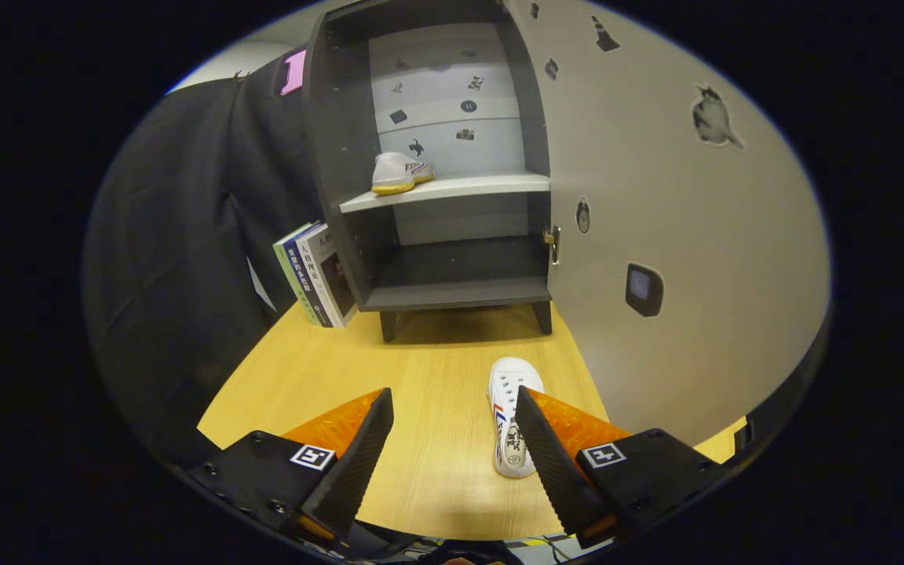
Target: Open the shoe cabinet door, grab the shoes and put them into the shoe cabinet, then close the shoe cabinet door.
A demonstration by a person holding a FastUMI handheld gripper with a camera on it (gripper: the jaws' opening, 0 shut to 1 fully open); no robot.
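The gripper (452,428) is hovering over the tabletop (421,377) with its jaws spread wide and gripping nothing. The white shoe (508,408) is lying flat just inside the right finger, partly hidden behind it, its long axis running roughly along the fingers toward the shoe cabinet (436,157). The cabinet door (679,235) is standing open, and another shoe (399,173) is already sitting on the shelf (483,187). The jaws likely need shifting rightward to straddle the shoe.

The right finger of the spread gripper (452,408) is covering the near shoe's (508,408) right side; stickers on the cabinet door (656,196) are staying too small to identify.
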